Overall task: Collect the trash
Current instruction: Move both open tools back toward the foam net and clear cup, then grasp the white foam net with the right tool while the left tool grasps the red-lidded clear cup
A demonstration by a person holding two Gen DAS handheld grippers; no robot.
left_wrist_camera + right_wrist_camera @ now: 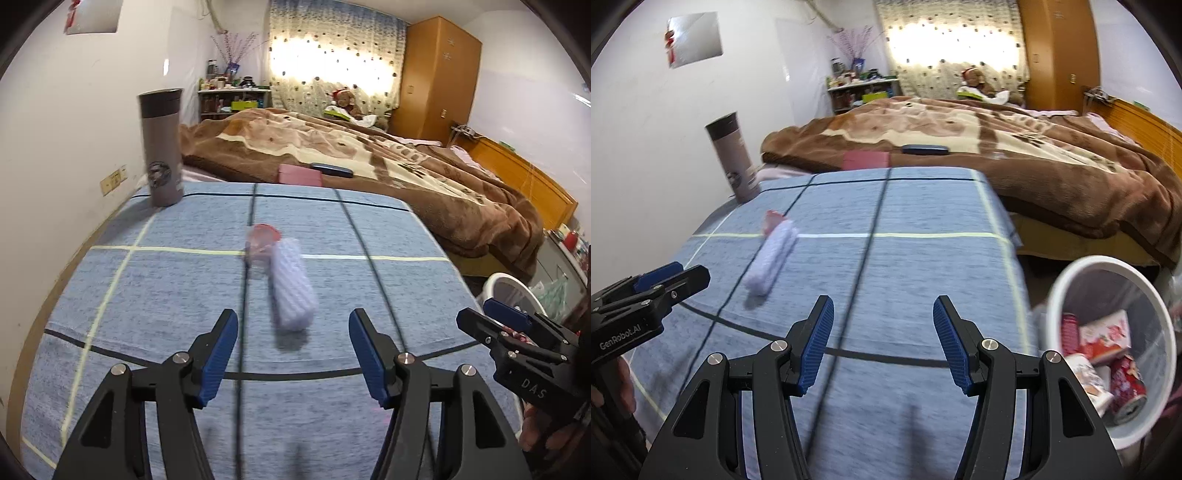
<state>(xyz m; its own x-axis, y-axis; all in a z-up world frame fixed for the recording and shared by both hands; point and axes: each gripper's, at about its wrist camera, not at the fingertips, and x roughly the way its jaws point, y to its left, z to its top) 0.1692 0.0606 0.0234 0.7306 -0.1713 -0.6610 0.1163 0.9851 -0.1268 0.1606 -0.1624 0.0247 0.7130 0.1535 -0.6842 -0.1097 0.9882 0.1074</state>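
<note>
A pale lilac ribbed roll (pixel 292 288) lies on the blue checked tablecloth (pixel 147 295), with a small pink crumpled wrapper (pixel 260 243) touching its far end. Both also show in the right wrist view, the roll (pixel 771 258) and the wrapper (pixel 772 221). My left gripper (pixel 293 354) is open and empty, just short of the roll. My right gripper (pixel 882 343) is open and empty above the table's right half. A white bin (pixel 1056 295) holding several red and white packets stands off the table's right edge.
A grey tumbler (pixel 162 147) stands at the table's far left corner. A bed with a brown blanket (pixel 406 166) lies beyond, with a pink case (pixel 300 175) and a dark phone (pixel 330 169) on it. A wooden wardrobe (pixel 436 74) stands behind.
</note>
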